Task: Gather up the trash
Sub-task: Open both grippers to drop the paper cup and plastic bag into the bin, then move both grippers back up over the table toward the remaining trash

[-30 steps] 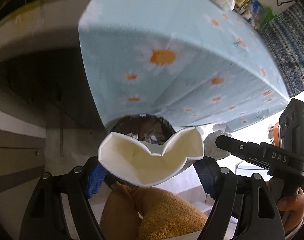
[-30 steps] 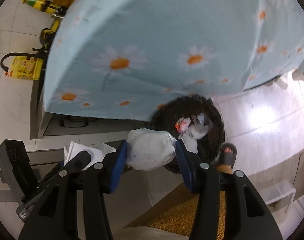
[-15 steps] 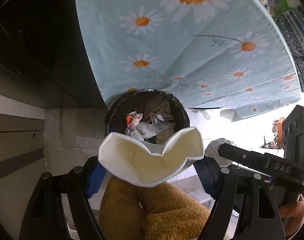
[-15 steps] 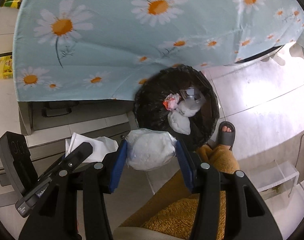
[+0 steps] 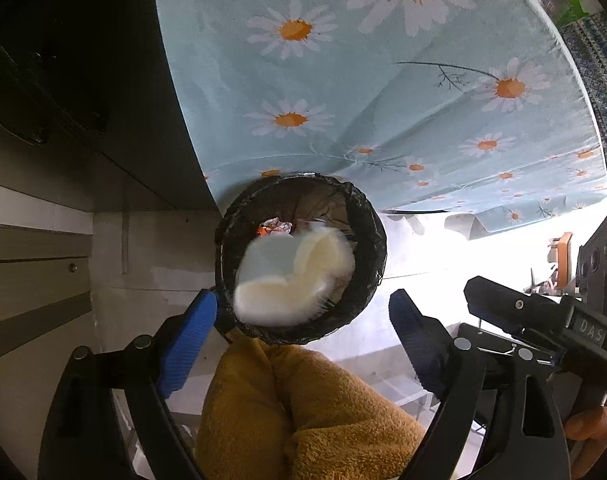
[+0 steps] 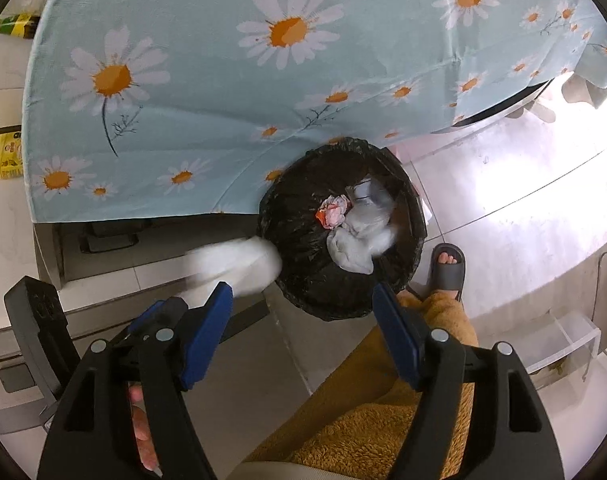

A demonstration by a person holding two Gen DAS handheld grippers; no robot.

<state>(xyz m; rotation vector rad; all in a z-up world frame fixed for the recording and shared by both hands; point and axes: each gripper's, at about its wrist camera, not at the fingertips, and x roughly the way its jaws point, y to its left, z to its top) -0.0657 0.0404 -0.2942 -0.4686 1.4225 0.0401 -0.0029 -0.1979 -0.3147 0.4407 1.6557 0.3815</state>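
Nearest to me, both claws hang pointing steeply down over the floor, above the person's tan fleece trousers (image 5: 303, 412), and that posture makes sense: each is placed so that whatever it lets go falls toward the bin below. The left claw (image 5: 303, 316) has just been opening and now stands spread, nothing between its blue pads; the crushed white cup (image 5: 291, 276) it carried is a blur in mid-fall, already over the mouth of the bin (image 5: 367, 216). The right claw (image 6: 303, 312) has likewise just been opening and is spread wide and bare; its white crumpled wad (image 6: 239, 264) is a smear of motion at the bin's left rim in its own view, and I judge it could land in or glance off the edge. Beyond the claws, the round black-lined bin (image 6: 299, 240) stands on the tiles against the hanging daisy tablecloth (image 6: 263, 80), by a slippered foot (image 6: 447, 268). Inside lie a red-and-white crumpled wrapper (image 6: 333, 210) and pale crumpled plastic (image 6: 363, 232); what else is there I cannot tell.
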